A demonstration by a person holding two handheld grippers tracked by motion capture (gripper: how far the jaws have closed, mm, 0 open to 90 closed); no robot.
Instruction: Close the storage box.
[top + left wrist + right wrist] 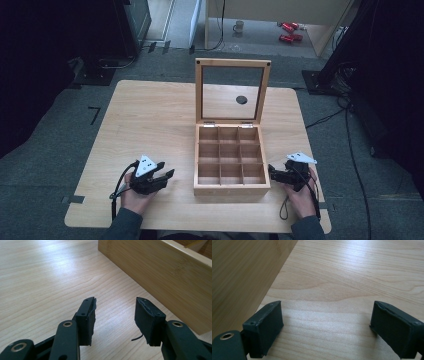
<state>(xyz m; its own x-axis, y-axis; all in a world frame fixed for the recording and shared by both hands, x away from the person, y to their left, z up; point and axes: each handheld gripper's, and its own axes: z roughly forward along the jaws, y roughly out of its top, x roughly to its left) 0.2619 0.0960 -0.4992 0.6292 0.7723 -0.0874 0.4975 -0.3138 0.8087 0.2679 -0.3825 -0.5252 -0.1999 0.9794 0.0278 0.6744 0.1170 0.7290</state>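
I hold one black two-jaw gripper in each hand at a light wooden table with rounded corners (150, 115). A square bamboo box with nine open compartments (231, 189) stands on the near half of the table, right of centre. Its glass-paned wooden lid (232, 91) is raised upright on two hinges at the far edge. All nine compartments appear empty in the high view.

My left gripper (161, 179) rests low over the table, near the box's left side but apart from it. In the left gripper view its jaws stand spread, with bare tabletop between them and the box's outer wall (160, 272) running across the upper right. A thin dark strand sticks out below the right-hand pad (147, 320); I cannot tell what it is.

My right gripper (273, 173) sits just beside the box's right wall, near the front corner. Whether it touches the wood I cannot tell. In the right gripper view its jaws are set wide apart, nothing between them but table, and the box wall (244, 275) fills the upper left.
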